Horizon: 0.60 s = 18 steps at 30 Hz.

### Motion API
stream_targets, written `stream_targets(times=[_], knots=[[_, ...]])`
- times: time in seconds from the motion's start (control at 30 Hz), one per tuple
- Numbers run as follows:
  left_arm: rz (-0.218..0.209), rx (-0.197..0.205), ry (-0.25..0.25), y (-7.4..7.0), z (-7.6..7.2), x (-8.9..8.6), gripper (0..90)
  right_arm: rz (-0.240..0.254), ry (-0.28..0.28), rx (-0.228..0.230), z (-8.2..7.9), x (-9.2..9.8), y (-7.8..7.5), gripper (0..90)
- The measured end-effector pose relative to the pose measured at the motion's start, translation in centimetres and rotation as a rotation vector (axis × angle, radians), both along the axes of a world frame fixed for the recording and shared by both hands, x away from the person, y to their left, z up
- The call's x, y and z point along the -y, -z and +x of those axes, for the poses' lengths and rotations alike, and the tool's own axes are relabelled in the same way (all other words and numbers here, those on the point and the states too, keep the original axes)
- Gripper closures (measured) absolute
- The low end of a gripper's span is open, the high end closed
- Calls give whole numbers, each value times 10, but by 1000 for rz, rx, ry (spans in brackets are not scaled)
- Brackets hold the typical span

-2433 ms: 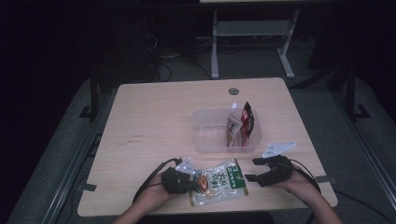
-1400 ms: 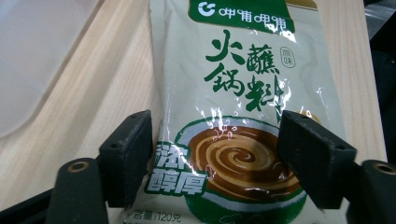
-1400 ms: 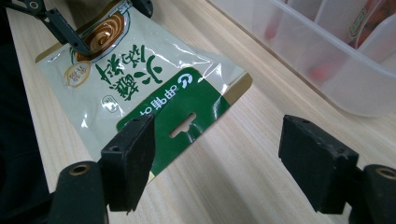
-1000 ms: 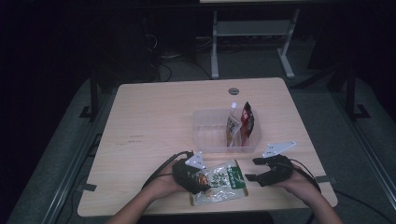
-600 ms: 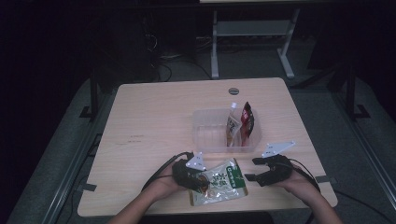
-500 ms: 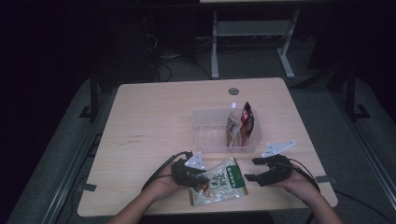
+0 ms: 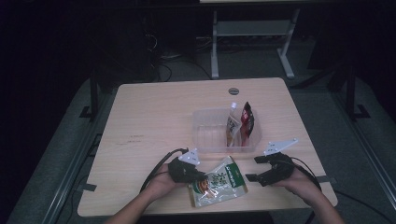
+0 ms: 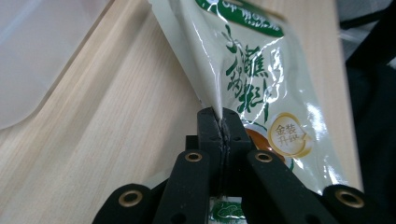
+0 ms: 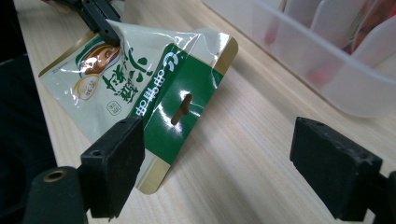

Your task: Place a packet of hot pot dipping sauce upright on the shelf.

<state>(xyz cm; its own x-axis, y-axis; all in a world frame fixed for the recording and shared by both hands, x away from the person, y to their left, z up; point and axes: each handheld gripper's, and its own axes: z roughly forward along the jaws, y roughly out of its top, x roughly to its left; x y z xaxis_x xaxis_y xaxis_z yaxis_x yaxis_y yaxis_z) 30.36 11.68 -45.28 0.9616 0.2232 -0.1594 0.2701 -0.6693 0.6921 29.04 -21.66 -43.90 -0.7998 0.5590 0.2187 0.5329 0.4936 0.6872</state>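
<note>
A green and white snack pouch (image 7: 218, 182) lies near the table's front edge, its left side lifted. My left gripper (image 8: 222, 122) is shut on that thin side edge of the pouch (image 8: 252, 70); its jaws have just closed on it. In the high view the left gripper (image 7: 198, 176) sits at the pouch's left. My right gripper (image 9: 224, 163) stands open to the right of the pouch (image 9: 154, 84), its jaws having just opened wider. A pouch corner lies by one pad, not pressed. In the high view the right gripper (image 7: 253, 168) points left.
A clear plastic bin (image 7: 201, 140) stands just behind the pouch, with a tan pouch (image 7: 232, 126) and a dark red pouch (image 7: 246, 119) upright at its right end. Its wall (image 9: 327, 60) is close beyond my right gripper. A round grommet (image 7: 233, 90) marks the table's far edge.
The left gripper's jaws have closed on the pouch's left edge, and that edge has lifted a little. The right hand has stayed where it was.
</note>
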Motion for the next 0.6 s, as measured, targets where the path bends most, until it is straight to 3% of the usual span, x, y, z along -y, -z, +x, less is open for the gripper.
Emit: stream_targets(times=[0.1, 0.4, 0.6], knots=[[-31, -5, -14, -5, 0, -4, 895, 24, 6, 23, -2, 3, -4, 167], [-110, 10, -42, -26, -1, -21, 896, 83, -19, -14, 0, -8, -11, 169], [-119, 26, -56, -32, -2, -30, 897, 152, -52, -5, 9, -25, -22, 162]])
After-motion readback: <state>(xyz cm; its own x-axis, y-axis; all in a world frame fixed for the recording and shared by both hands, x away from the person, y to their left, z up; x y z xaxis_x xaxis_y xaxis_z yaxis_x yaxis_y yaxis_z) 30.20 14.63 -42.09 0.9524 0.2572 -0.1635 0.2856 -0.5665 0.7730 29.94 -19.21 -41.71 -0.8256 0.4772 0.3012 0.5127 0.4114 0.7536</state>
